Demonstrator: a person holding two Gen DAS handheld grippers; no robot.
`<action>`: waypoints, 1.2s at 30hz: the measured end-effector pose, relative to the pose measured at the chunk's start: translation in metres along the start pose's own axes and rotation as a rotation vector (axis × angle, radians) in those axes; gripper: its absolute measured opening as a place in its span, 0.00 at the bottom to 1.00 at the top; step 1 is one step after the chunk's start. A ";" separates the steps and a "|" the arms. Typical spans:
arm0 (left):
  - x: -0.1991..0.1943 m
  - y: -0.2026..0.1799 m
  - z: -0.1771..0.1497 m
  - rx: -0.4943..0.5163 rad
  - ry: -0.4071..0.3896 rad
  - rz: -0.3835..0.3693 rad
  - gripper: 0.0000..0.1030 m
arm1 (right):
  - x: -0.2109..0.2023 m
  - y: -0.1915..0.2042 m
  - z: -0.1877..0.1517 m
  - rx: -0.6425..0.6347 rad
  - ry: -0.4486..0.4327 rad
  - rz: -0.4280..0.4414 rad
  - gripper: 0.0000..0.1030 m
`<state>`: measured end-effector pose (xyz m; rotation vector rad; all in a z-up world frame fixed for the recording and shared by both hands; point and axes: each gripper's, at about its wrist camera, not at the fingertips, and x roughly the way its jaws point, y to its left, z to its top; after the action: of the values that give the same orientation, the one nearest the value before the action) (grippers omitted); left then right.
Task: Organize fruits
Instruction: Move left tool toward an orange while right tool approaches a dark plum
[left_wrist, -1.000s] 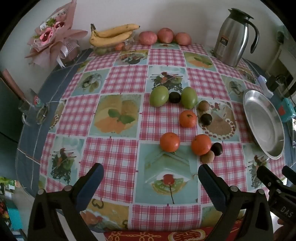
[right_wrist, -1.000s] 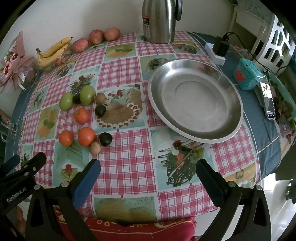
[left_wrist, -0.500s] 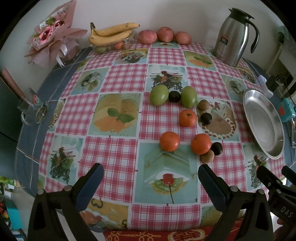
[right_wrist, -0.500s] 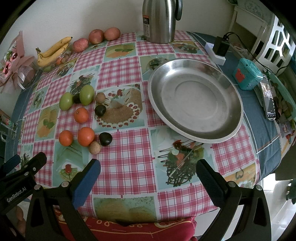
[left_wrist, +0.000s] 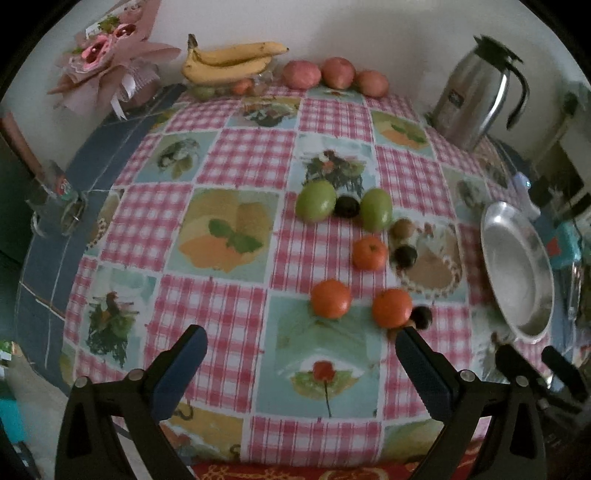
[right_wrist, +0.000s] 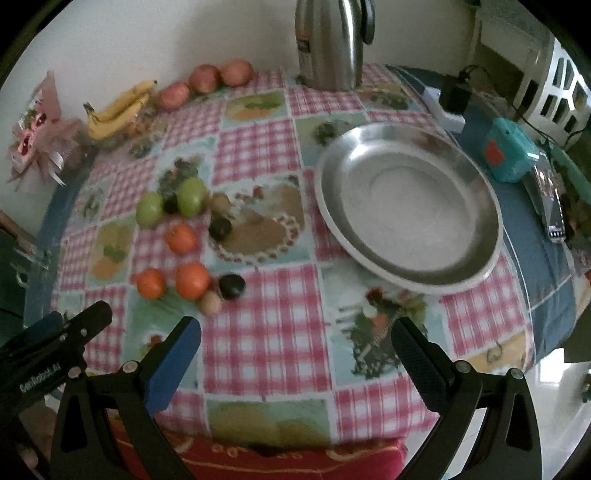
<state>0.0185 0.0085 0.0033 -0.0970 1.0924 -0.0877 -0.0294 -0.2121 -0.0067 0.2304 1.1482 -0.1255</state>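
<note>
Loose fruit lies mid-table: two green fruits (left_wrist: 316, 201) (left_wrist: 375, 209), three oranges (left_wrist: 330, 298) (left_wrist: 392, 308) (left_wrist: 369, 252), several small dark and brown fruits (left_wrist: 346, 206). An empty steel plate (right_wrist: 406, 206) sits to their right. My left gripper (left_wrist: 301, 341) hovers open above the near table edge, its right finger just in front of the nearest orange. My right gripper (right_wrist: 295, 332) is open too, nearer the plate, with the orange cluster (right_wrist: 191, 280) ahead to its left. Nothing is held.
Along the back wall lie bananas (left_wrist: 229, 61), three red apples (left_wrist: 337, 73) and a steel thermos jug (left_wrist: 476, 90). A pink bouquet (left_wrist: 107, 70) stands back left. A teal box (right_wrist: 511, 155), a phone (right_wrist: 550, 206) and a power strip (right_wrist: 448, 110) lie right of the plate.
Both grippers have moved forward toward the table, so the fruit and plate look closer and a little blurred. Their fingers stay equally wide apart. No fruit has moved.
</note>
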 end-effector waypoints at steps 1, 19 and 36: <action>-0.003 0.001 0.006 -0.012 -0.012 -0.013 1.00 | 0.000 0.002 0.003 -0.003 -0.009 0.002 1.00; 0.017 0.005 0.063 -0.091 0.050 0.046 1.00 | 0.022 0.030 0.054 -0.016 0.085 0.009 1.00; 0.080 0.009 0.033 -0.120 0.186 0.047 0.96 | 0.075 0.040 0.039 -0.041 0.159 -0.020 1.00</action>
<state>0.0850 0.0087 -0.0531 -0.1733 1.2849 0.0118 0.0443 -0.1817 -0.0557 0.1948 1.3105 -0.1023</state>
